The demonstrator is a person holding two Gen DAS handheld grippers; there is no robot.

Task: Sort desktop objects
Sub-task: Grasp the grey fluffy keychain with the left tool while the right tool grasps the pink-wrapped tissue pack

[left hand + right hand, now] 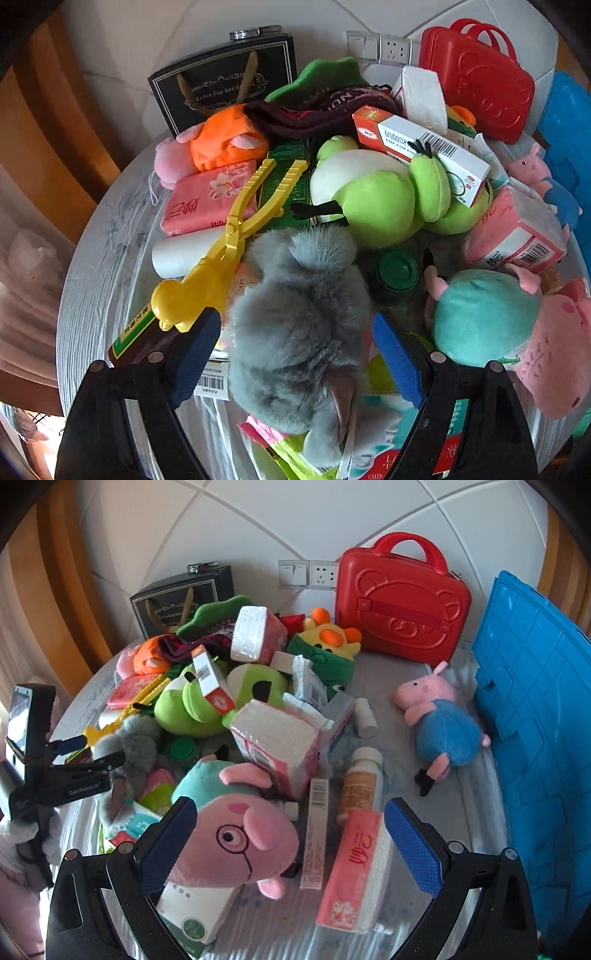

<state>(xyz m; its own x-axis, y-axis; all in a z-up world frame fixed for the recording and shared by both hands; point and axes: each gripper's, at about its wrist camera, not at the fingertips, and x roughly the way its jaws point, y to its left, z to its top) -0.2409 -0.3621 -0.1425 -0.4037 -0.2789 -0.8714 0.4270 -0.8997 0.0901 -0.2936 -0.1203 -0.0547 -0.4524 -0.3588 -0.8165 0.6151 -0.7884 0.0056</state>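
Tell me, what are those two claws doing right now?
Left gripper open, straddling grey plush toy. Right gripper open, empty. Pile crowded all round.

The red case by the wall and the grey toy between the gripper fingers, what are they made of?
The red case looks like hard, glossy moulded plastic, with an embossed bear face. The grey toy seems to be soft, fluffy plush with long fuzzy fibres.

a toothpaste box (421, 151) lies across the top of a frog plush (373, 199), with a knitted hat (321, 110) behind them. left of the frog, a snowball clamp (229, 240) rests over a tissue pack (207, 199). a gift bag (181, 602) and a suitcase (402, 602) stand at the back against the wall (bag left, suitcase right). a pig plush (443, 720) lies before the suitcase, beside a crate lid (535, 701) at the right edge.
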